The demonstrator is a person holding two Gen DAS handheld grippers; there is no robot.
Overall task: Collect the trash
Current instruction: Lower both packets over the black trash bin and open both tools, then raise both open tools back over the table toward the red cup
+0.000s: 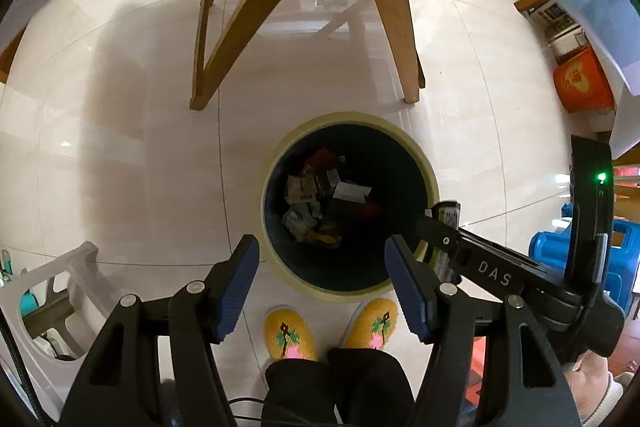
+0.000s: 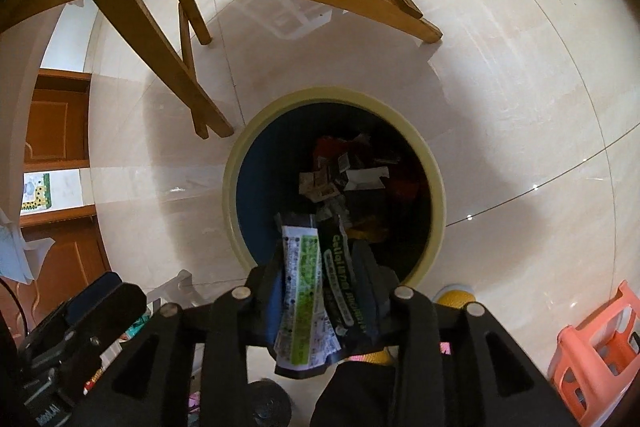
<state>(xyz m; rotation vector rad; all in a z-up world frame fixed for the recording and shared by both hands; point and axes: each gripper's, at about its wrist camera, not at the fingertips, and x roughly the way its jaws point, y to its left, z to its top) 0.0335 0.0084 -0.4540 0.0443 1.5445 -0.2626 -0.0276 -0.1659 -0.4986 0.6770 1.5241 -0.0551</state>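
- Left gripper (image 1: 322, 281) directly above the round bin (image 1: 428, 163), jaws wide apart, nothing between them.
- Right gripper (image 2: 320, 291) over the bin's near rim, jaws narrow around a black-and-green wrapper (image 2: 316, 291); contact with the pads unclear.
- Earlier trash (image 1: 316, 195) heaped at the bin's bottom.
- Step judged: dropping in. Next: right jaws wider until the wrapper falls.

Glossy tile floor (image 1: 120, 147), wood chair legs (image 1: 384, 7), shiny printed wrapper (image 2: 308, 291), knit slippers (image 1: 290, 333).
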